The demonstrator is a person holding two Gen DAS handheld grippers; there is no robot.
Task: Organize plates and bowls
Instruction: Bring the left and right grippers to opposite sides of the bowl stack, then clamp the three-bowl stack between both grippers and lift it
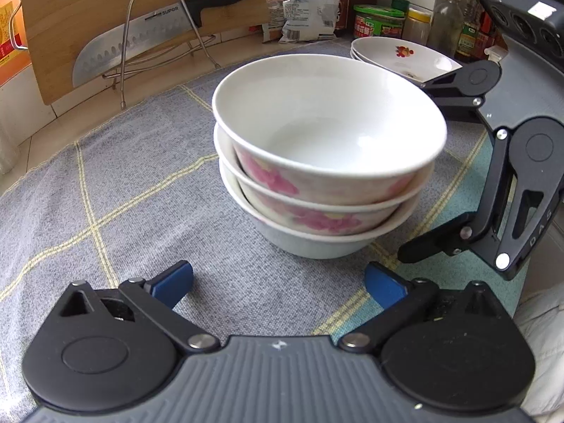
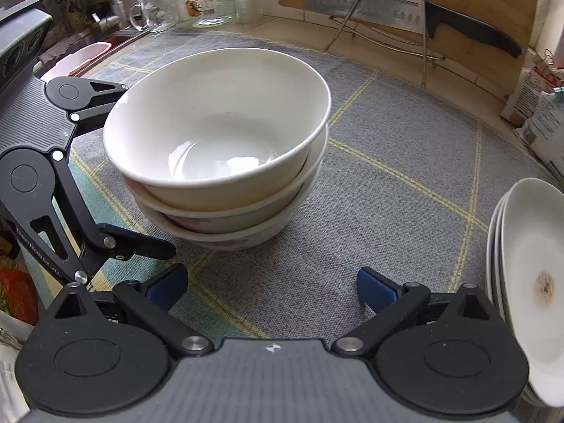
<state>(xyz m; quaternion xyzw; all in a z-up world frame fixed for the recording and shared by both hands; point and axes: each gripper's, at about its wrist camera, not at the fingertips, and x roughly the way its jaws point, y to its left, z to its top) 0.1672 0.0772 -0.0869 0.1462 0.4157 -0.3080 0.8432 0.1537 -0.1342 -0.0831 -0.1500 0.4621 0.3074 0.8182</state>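
Bowls [image 1: 324,155], three nested, standing upright mid-cloth on the grey checked table cloth [image 1: 123,194]; top one white inside, pink flowers on the outer walls of the top two. From the left wrist: left hand-held gripper [image 1: 278,283] low in front, blue pads spread wide, nothing between them, short of the stack and not touching it. Right hand-held gripper [image 1: 423,172] seen at the right edge, side-on, black fingers spread either side of the stack's right flank, apart from the rims as far as can be told. Plates [image 1: 405,58] stacked behind the bowls, flower print on the top one. Behind, cleaver [image 1: 141,42] resting in a wire rack [image 1: 158,35] against a wooden cutting board [image 1: 88,10]; packets, jars and bottles along the wall.

From the right wrist: right hand-held gripper [image 2: 273,285] with blue pads wide apart, holding nothing, bowls [image 2: 218,134] just ahead and left of centre. Left hand-held gripper [image 2: 134,169] entering from the left, fingers open beside the stack's lower wall. Plates [image 2: 528,275] at the right edge, brown stain on the top one. Glass mug [image 2: 155,8] and sink area far left.
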